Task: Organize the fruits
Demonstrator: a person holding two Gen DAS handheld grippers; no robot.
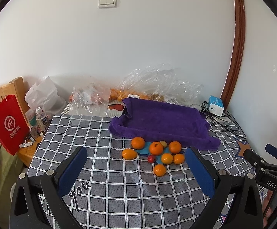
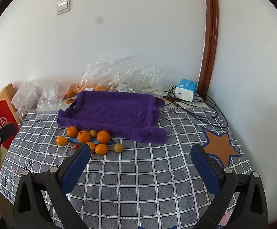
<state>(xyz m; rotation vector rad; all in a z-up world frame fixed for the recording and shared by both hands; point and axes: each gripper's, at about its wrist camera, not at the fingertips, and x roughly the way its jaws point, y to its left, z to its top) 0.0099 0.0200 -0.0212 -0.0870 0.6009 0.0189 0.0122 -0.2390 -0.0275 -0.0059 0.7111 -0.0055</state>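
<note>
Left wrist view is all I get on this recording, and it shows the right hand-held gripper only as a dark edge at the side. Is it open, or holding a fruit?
Observer: The right hand-held gripper is open and empty; only checked tablecloth shows between its fingers.
Operator: Where is the fruit relative to it?
Observer: The oranges lie ahead and to its left, and its left finger hides part of one of them.
Operator: And ahead of its other finger?
Observer: A whole orange star printed on the cloth, with nothing lying on it.
</note>
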